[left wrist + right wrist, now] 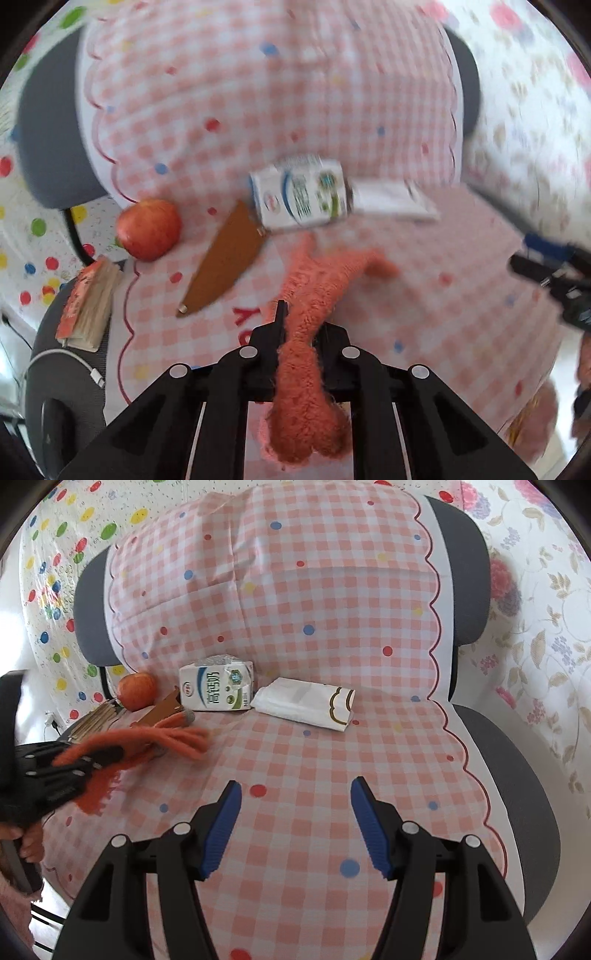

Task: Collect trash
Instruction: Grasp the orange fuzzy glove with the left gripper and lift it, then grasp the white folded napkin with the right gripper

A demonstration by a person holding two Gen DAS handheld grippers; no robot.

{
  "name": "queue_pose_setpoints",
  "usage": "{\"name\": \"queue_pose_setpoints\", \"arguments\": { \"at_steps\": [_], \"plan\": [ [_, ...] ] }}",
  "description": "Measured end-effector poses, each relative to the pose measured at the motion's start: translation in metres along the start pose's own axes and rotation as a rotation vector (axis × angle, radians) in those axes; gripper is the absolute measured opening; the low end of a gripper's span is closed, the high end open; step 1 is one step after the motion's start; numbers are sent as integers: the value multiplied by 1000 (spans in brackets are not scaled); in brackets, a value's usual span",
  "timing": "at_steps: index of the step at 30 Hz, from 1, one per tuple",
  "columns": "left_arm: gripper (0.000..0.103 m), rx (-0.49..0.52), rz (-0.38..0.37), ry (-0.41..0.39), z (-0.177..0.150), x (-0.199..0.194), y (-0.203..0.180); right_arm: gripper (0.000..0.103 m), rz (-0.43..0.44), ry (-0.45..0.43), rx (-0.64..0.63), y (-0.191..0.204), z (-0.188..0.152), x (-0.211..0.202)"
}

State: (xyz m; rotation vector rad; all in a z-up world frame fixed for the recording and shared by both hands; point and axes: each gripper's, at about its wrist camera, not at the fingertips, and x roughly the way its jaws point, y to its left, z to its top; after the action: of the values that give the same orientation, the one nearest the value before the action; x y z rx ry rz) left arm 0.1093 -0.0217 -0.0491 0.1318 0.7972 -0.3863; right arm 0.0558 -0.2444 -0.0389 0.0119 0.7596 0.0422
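Note:
My left gripper point(301, 325) is shut on an orange knitted glove point(314, 295) and holds it over the pink checked chair seat; it also shows in the right wrist view point(92, 760), where the glove point(173, 734) dangles from it. A white milk carton point(299, 194) point(216, 690) lies at the back of the seat. A white tissue pack point(391, 199) point(306, 701) lies next to it. A brown cardboard piece point(225, 258) point(162, 707) lies beside the carton. My right gripper point(295, 823) is open and empty above the seat; it shows at the right edge of the left wrist view point(546, 269).
A red apple point(149, 229) point(137, 690) sits at the seat's left edge. A worn book point(90, 302) point(94, 716) and a white cable point(74, 362) lie on a dark surface to the left. The chair's grey backrest point(469, 572) rises behind; patterned cloth covers the wall.

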Motion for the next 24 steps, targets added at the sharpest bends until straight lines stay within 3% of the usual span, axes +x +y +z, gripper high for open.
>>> {"name": "queue_pose_setpoints", "arguments": {
  "at_steps": [8,9,11,14,21,24],
  "plan": [
    [13,-157,45,-125,31,-10,22,63,25,61,43,-23,56,75],
    [13,-163,48,-130,34,-9,24,60,20,64,48,-25,62,82],
    [13,-169,55,-142,39,-6,26,44,25,67,72,-30,78,102],
    [13,-160,68,-157,43,0,24,35,34,80,104,-37,97,130],
    [13,-154,60,-130,47,29,26,34,-9,120,153,-49,116,182],
    [13,-166,45,-95,45,39,30,34,21,202,187,-51,109,198]
  ]
}}
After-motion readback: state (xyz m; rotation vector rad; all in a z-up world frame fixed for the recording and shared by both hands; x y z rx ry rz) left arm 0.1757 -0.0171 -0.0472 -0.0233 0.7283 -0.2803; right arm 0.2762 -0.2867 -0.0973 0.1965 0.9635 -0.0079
